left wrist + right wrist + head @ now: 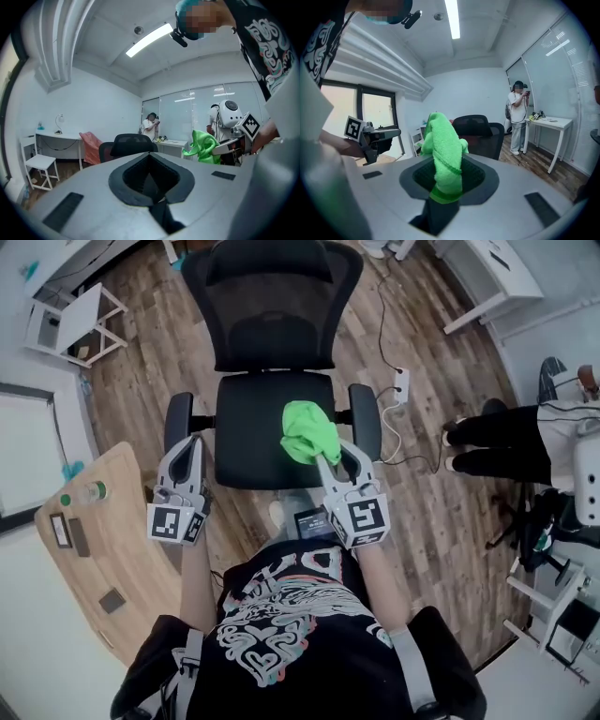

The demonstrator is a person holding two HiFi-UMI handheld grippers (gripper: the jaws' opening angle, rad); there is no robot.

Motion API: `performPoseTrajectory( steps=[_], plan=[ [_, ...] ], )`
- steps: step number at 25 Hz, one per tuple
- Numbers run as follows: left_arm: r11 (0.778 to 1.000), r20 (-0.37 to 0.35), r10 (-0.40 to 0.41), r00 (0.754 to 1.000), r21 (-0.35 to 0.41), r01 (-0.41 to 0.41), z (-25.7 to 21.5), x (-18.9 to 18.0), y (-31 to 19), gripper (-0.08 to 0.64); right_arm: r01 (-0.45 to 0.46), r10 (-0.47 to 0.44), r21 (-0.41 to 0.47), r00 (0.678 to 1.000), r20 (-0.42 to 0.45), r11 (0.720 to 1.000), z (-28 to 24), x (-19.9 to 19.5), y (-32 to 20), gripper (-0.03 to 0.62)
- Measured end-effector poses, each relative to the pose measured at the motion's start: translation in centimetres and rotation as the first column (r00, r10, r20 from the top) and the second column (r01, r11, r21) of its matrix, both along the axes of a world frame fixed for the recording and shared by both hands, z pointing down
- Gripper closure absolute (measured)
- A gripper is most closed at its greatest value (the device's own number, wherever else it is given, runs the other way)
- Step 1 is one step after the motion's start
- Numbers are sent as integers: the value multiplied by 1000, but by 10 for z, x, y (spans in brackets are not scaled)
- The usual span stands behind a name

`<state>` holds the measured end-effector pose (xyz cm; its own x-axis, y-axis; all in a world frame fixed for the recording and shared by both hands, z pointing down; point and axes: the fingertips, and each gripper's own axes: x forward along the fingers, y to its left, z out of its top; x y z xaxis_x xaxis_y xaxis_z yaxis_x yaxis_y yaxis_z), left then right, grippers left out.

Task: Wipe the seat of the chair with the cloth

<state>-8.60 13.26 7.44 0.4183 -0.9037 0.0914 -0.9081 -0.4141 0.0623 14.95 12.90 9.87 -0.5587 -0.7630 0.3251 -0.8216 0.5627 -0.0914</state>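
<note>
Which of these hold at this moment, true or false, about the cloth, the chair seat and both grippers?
1. The right gripper is shut on the green cloth. True.
2. The left gripper also grips the cloth. False: its jaws are together with nothing between them.
3. The chair seat is black. True.
4. The cloth lies spread flat on the seat. False: it is bunched up in the right gripper's jaws.
</note>
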Motion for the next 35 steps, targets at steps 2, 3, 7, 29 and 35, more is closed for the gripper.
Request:
performPoseTrajectory(
  steps=[2,3,7,29,35],
  plan=[
    [1000,-3,10,1000,-2,-10,1,3,-29,561,3,-3,-1,1000,-10,1000,7,-1,-27,494],
    [1000,-4,17,1000,0,-17,1,5,-41,561,2,-2,-1,1000,-16,1000,10,-1,-40,494],
    [999,20,39,999,-8,-39,13,11,-80,561,-9,8,-6,1000,-27,1000,22,-2,-80,494],
    [990,6,-12,1000,-137,12,113,-16,-164,561,-11,12,-67,1000,6,998,102,-36,-155,494],
    [984,-7,67,998,-162,-67,152,-10,-164,561,-58,47,-137,995,-87,989,141,-41,-142,494]
  ],
)
